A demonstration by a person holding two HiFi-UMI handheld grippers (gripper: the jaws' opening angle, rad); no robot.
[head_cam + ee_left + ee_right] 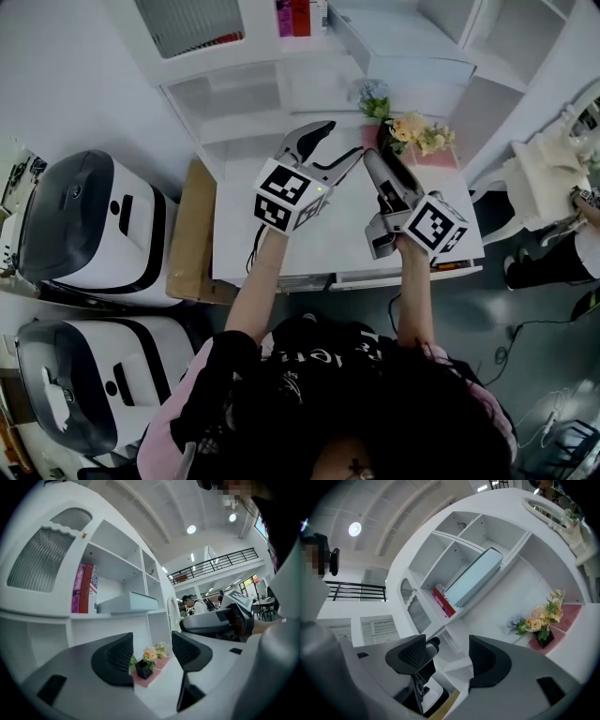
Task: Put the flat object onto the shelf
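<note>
1. The left gripper (152,643) has its jaws apart, with nothing gripped.
2. Beyond them, a flower pot (143,669) stands on a pink mat (162,663) near the worktop's (159,698) back edge.
3. A flat pale box (129,602) lies on the shelf (117,615).

White shelf (119,617) and worktop (319,239), pale blue-grey flat box (129,603), red and pink books (82,588), peach flowers (417,131) in a black pot (143,669), pink mat (436,157).

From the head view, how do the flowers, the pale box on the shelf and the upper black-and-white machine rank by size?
1. black-and-white machine
2. pale box
3. flowers
The machine may simply look bigger because it is nearer the camera.
</note>
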